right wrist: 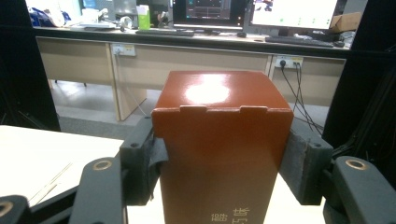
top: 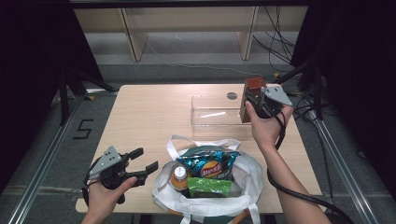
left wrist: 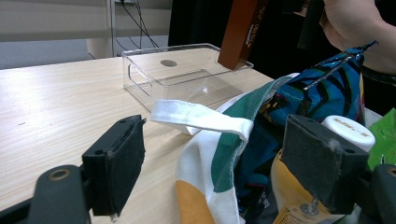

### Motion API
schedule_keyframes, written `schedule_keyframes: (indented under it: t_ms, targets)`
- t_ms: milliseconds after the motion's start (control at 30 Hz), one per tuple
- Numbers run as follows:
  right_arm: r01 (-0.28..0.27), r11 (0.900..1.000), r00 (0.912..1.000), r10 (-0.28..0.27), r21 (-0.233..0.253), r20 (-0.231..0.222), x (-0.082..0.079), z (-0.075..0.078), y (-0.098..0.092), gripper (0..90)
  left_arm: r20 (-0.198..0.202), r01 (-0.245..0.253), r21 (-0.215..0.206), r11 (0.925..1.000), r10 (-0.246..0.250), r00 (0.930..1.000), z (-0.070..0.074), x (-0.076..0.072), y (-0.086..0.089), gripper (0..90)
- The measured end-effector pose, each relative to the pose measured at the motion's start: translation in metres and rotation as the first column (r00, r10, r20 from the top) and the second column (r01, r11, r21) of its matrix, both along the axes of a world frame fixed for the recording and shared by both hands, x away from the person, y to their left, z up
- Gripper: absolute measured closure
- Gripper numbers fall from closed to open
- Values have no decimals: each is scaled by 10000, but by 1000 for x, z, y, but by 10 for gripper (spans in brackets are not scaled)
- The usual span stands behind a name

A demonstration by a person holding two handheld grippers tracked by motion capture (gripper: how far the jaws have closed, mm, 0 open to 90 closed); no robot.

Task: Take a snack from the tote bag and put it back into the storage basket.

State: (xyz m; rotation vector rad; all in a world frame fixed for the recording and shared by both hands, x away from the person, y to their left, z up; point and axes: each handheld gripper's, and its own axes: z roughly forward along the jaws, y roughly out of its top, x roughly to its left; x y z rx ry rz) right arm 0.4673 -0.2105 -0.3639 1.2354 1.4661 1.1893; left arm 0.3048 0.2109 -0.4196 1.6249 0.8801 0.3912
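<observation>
Brown carton with pale, unreadable print, in right tool.

Blue chip bag, green packet, orange bottle in white tote; desks behind

box base cut off, print unreadable

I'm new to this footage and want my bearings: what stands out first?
The right claw grips a tall brown carton upright at the right end of a clear plastic tray. Nearer the person, a white tote bag gapes, showing a blue chip bag; the left claw waits open beside it.
</observation>
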Motion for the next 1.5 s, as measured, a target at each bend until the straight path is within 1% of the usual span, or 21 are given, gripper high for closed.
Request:
schedule_keyframes:
  t_ms: [33,100,167,200,267,300,333,400,600,633,667,700,800,867,900,967,1067,1233,1300,1400,1500]
  targets:
    - [16,10000,10000,-16,-14,4,0,0,0,389,135,129,61,9999,-130,9998,0,1,1,207]
    - [43,10000,10000,-43,34,25,0,-1,1,389,157,153,9,9999,-153,9998,0,1,0,207]
    - [6,10000,10000,-5,-68,82,2,-2,0,389,100,89,108,9999,-90,9999,0,0,1,207]
    - [76,10000,10000,-76,18,-6,1,-3,1,389,102,93,110,9999,-94,9999,0,0,1,207]
    - [70,10000,10000,-70,-3,32,3,-4,0,389,102,98,121,9999,-100,9999,0,1,1,207]
    - [104,9999,9999,-104,34,-39,2,-4,1,389,95,109,111,9999,-110,9999,0,1,0,207]
    - [41,10000,10000,-41,-82,18,3,-4,0,389,152,189,27,9998,-189,9997,-1,1,0,207]
    - [87,10000,10000,-87,-47,-33,2,-5,0,389,84,92,108,9999,-93,9999,0,0,0,207]
    - [111,9999,9998,-111,6,-172,3,-6,1,389,132,88,109,9999,-89,9999,0,0,0,207]
    - [84,9999,9999,-84,-61,-128,4,-7,0,389,134,88,107,9999,-90,9999,0,0,0,207]
    - [23,9996,10000,-25,-277,-66,4,-7,-1,389,134,94,109,9999,-96,9999,0,0,0,207]
    - [47,9999,9999,-48,-101,-132,4,-8,0,389,141,96,112,9999,-97,9999,0,0,0,207]
    - [159,9999,9997,-159,0,-175,4,-9,1,389,139,89,101,9999,-91,9999,0,0,0,207]
    - [142,9998,9996,-145,-159,-230,5,-9,0,389,136,93,119,9999,-95,9999,0,0,1,208]
    - [116,9998,9998,-117,-138,-128,5,-10,0,389,108,80,100,9999,-81,9999,0,0,0,207]
    - [171,9999,9996,-171,-24,-213,5,-11,1,389,-1,-12,5,10000,12,10000,0,0,0,207]
    - [152,9999,9995,-153,-28,-269,5,-12,0,389,146,90,108,9999,-91,9999,1,0,1,207]
    - [124,9999,9996,-126,-111,-252,6,-13,0,388,143,102,102,9999,-103,9998,0,1,0,207]
    - [133,9999,9992,-136,-65,-368,6,-13,-1,388,144,111,113,9999,-113,9998,0,1,0,207]
    - [84,9998,9996,-88,-158,-263,7,-14,-1,389,133,102,106,9999,-103,9999,0,0,0,207]
    - [211,9998,9992,-211,22,-334,7,-15,0,388,131,133,45,9999,-134,9998,-1,1,0,207]
